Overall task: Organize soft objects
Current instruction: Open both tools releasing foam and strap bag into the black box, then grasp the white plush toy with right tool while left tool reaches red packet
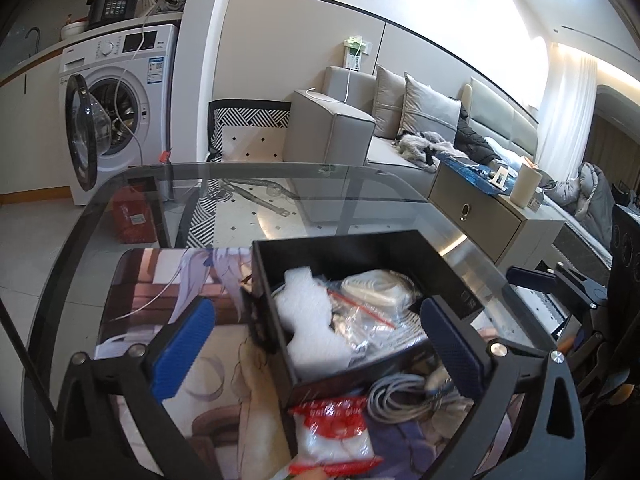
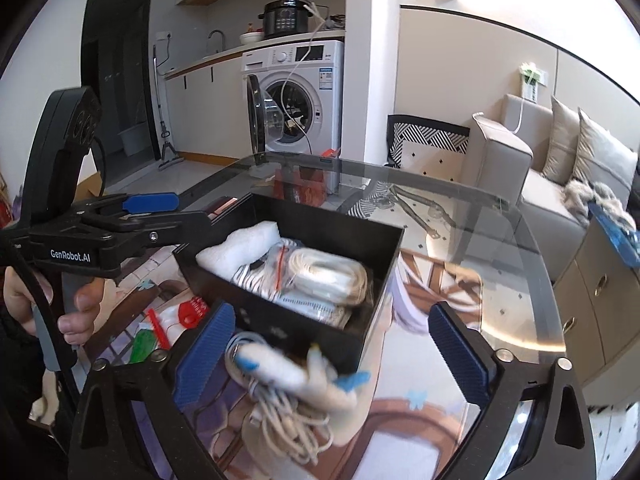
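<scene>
A black open box (image 1: 280, 340) (image 2: 372, 336) stands on the glass table. It holds a white foam piece (image 1: 308, 320) (image 2: 240, 248), clear bags and a coiled white cable (image 1: 380, 286) (image 2: 328, 276). My left gripper (image 1: 320, 350) is open, its blue pads on either side of the box's near end. A red and white bag (image 1: 336, 436) and a grey cable coil (image 1: 404, 398) lie before the box. My right gripper (image 2: 330, 348) is open over a white cable bundle (image 2: 276, 408) and a pale plush toy (image 2: 320, 376), just in front of the box.
The table carries a printed anime mat (image 1: 168, 292) (image 2: 432, 400). Its glass edge (image 1: 280, 170) curves around the far side. A washing machine (image 1: 116, 108), a grey sofa (image 1: 360, 128) and a low cabinet (image 1: 480, 208) stand beyond. The left gripper's body (image 2: 88, 236) is at left in the right wrist view.
</scene>
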A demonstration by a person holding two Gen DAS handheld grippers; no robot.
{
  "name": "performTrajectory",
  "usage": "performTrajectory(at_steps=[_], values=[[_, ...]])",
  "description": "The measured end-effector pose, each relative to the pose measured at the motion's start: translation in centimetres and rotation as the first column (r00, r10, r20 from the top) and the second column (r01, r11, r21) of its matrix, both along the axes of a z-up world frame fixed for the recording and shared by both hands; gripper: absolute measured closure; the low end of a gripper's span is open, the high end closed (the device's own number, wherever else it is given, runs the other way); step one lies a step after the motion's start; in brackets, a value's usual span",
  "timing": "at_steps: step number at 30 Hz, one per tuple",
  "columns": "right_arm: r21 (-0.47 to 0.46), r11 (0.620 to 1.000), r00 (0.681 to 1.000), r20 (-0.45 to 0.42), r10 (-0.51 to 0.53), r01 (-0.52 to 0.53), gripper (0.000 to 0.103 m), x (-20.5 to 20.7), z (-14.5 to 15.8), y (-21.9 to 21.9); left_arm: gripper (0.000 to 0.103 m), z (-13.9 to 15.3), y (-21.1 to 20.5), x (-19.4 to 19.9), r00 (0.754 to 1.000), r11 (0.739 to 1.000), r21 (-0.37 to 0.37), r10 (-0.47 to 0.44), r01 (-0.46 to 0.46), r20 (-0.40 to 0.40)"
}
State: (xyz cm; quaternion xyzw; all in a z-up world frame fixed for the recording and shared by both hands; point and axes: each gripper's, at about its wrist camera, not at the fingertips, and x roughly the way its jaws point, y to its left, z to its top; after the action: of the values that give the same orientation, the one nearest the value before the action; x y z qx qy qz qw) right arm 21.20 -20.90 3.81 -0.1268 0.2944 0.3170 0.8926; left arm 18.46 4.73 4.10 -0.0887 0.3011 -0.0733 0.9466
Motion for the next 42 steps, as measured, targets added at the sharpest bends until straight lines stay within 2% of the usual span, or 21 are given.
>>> performTrajectory(at_steps=[4,8,14,17,20,24,42], values=[[0.024,0.999,0.999,-0.024,-0.028,0.029,0.001,-1.1,-0.4,-1.1,0.000,-0.2,0.1,-1.3,1.000,0.999,0.023,0.023,-0.023,-0.005],[0.038,0.998,0.998,-0.039,-0.057,0.058,0.001,-2.2,-1.0,-2.1,0.000,-0.5,0.3,-2.7,1.000,0.999,0.012,0.031,-0.031,-0.004],[0.064,0.994,0.993,-0.086,-0.087,0.092,0.001,-1.9,-1.8,-2.9,0.000,-1.2,-0.1,-3.8,0.999,0.999,0.022,0.035,-0.035,-0.025],[0.065,0.994,0.992,-0.095,-0.085,0.091,0.001,-1.8,-1.9,-2.8,0.000,-1.4,-0.2,-4.2,0.999,0.999,0.014,0.035,-0.035,-0.029],[0.088,0.993,0.988,-0.142,-0.061,0.074,0.001,-1.4,-2.3,-3.1,0.000,-1.6,-0.7,-4.5,0.998,0.999,0.030,0.034,-0.032,-0.044],[0.074,0.995,0.982,-0.183,-0.052,0.066,0.001,-1.2,-3.0,-3.0,0.000,-1.7,-1.2,-4.8,0.998,0.999,0.040,0.022,-0.020,-0.054],[0.109,0.992,0.959,-0.283,-0.036,0.069,0.001,-0.3,-5.1,-1.6,0.000,-4.5,-2.3,-4.3,0.991,0.999,0.046,0.011,-0.005,-0.133]])
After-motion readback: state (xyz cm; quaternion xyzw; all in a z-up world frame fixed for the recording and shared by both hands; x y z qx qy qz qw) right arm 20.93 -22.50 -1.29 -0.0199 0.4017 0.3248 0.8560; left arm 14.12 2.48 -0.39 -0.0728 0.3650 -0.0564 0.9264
